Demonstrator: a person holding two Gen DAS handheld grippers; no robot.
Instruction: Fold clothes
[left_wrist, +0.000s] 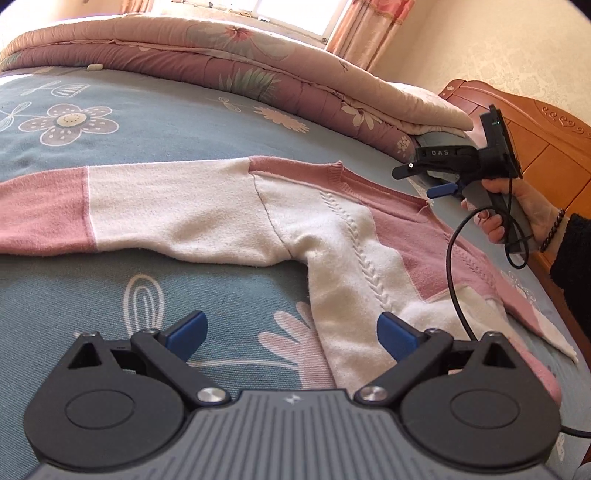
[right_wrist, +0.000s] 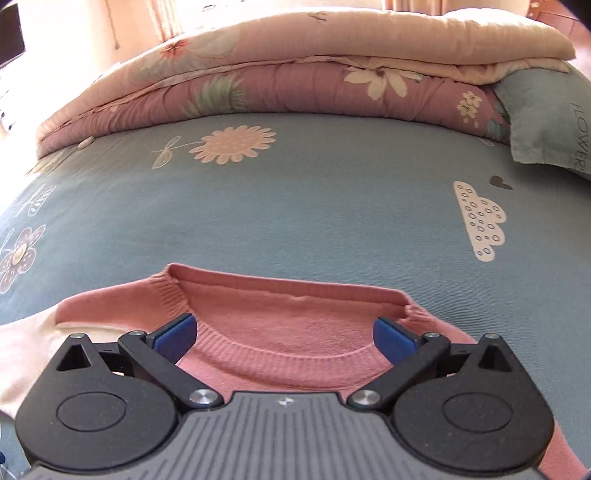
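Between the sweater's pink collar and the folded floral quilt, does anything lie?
No: the right wrist view shows only bare blue flower-printed bedsheet between the pink-and-white knitted sweater and the folded pink floral quilt.

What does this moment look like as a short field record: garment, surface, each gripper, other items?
garment: pink and white sweater, spread flat, one sleeve stretched out sideways, nothing folded yet
neckline: pink ribbed collar, facing the quilt
surface: blue floral bedsheet
left gripper: open, empty, over the sweater's lower side edge
right gripper: open, empty, over the collar
other items: folded pink floral quilt at the far side of the bed; wooden headboard
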